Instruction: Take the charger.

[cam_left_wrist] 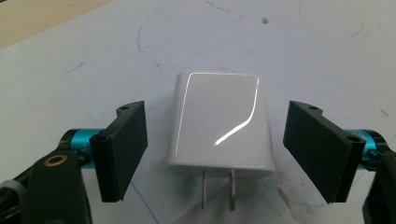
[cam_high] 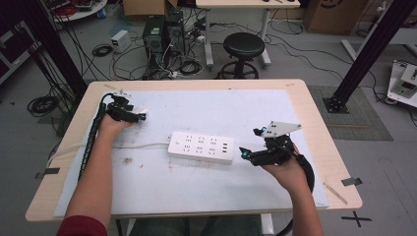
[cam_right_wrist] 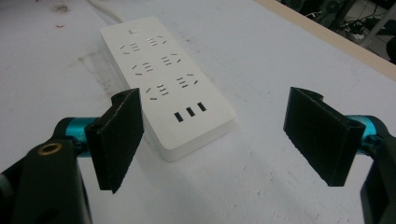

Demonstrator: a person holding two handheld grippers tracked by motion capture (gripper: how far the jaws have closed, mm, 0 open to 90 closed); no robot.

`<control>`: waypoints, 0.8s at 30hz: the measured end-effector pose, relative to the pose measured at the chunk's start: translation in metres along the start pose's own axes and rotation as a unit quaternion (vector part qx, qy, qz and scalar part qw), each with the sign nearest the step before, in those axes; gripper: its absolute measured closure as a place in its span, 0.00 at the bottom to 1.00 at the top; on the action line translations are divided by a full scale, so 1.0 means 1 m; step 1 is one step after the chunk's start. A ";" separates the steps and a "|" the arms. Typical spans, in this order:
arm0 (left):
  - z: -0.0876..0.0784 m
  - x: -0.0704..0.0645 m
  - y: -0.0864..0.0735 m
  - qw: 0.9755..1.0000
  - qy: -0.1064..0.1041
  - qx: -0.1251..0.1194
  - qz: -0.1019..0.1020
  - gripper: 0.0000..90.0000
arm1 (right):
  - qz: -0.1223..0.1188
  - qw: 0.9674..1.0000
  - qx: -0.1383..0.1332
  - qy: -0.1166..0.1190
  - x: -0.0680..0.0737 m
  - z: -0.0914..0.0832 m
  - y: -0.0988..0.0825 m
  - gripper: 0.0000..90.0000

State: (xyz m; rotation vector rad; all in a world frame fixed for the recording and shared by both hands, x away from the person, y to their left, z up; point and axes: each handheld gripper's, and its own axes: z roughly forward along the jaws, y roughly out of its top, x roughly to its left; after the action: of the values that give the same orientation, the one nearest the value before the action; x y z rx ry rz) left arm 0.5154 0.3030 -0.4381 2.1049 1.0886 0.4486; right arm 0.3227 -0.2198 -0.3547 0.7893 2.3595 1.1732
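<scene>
The white plug adapter [cam_left_wrist: 220, 123] lies flat between the wide-open jaws of the left gripper [cam_left_wrist: 215, 154], untouched, its prongs pointing back toward the gripper; the right gripper [cam_right_wrist: 229, 142], also wide, waits beside the power strip [cam_right_wrist: 166, 79].

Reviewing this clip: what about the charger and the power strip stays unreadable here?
- Charger, high view: mostly hidden behind the left gripper.
- Charger's prongs, left gripper view: tips cut off by the bottom edge.
- Power strip, high view: socket markings too small to read.
- Its cord, right gripper view: cut off by the top edge.

Bare table [cam_high: 275, 105] surrounds power strip [cam_high: 200, 146] and charger [cam_left_wrist: 221, 123].
</scene>
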 end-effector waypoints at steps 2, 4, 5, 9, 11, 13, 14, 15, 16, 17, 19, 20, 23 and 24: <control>-0.001 0.000 0.000 1.000 0.000 0.002 0.003 0.29 | 0.002 1.000 0.002 -0.001 0.000 0.000 0.000 0.23; 0.000 -0.001 0.000 1.000 0.001 0.003 0.006 0.30 | 0.004 1.000 0.002 -0.001 0.000 -0.001 -0.001 0.23; 0.000 -0.001 0.000 1.000 0.000 0.007 0.012 0.32 | 0.003 1.000 -0.001 0.000 0.000 -0.001 -0.002 0.23; 0.004 -0.003 0.000 1.000 0.001 0.014 0.015 0.35 | 0.005 1.000 -0.001 -0.004 -0.001 -0.003 -0.005 0.23; 0.006 -0.004 0.000 1.000 0.000 0.017 0.018 0.39 | 0.009 1.000 -0.001 -0.004 -0.001 -0.003 -0.006 0.23; 0.006 -0.004 0.000 1.000 0.000 0.017 0.018 0.40 | 0.006 1.000 -0.002 -0.004 -0.002 -0.003 -0.006 0.23; 0.006 -0.004 -0.001 1.000 -0.001 0.015 0.015 0.40 | 0.006 1.000 -0.002 -0.004 -0.002 -0.003 -0.006 0.23; 0.006 -0.004 -0.001 1.000 0.000 0.015 0.015 0.42 | 0.005 1.000 -0.002 -0.004 -0.003 -0.003 -0.007 0.23; 0.006 -0.004 -0.001 1.000 0.000 0.015 0.016 0.42 | 0.005 1.000 0.000 -0.005 -0.003 -0.004 -0.007 0.23; 0.006 -0.004 0.000 1.000 0.000 0.017 0.017 0.43 | 0.008 1.000 0.001 -0.005 -0.003 -0.004 -0.008 0.23; 0.005 -0.004 0.000 1.000 -0.001 0.016 0.020 0.47 | 0.009 1.000 0.000 -0.006 -0.003 -0.004 -0.008 0.23; 0.005 -0.004 0.000 1.000 -0.001 0.016 0.020 0.47 | 0.009 1.000 0.000 -0.005 -0.003 -0.004 -0.008 0.23; 0.006 -0.004 -0.001 1.000 -0.003 0.014 0.018 0.47 | 0.009 1.000 0.002 -0.005 -0.003 -0.003 -0.008 0.23; 0.005 -0.004 0.000 1.000 -0.001 0.015 0.018 0.47 | 0.009 1.000 0.003 -0.005 -0.003 -0.002 -0.008 0.23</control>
State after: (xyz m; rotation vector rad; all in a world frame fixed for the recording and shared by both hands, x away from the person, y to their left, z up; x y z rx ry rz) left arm 0.5159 0.2979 -0.4418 2.1531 1.0634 0.4489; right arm 0.3212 -0.2270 -0.3595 0.8180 2.3546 1.1676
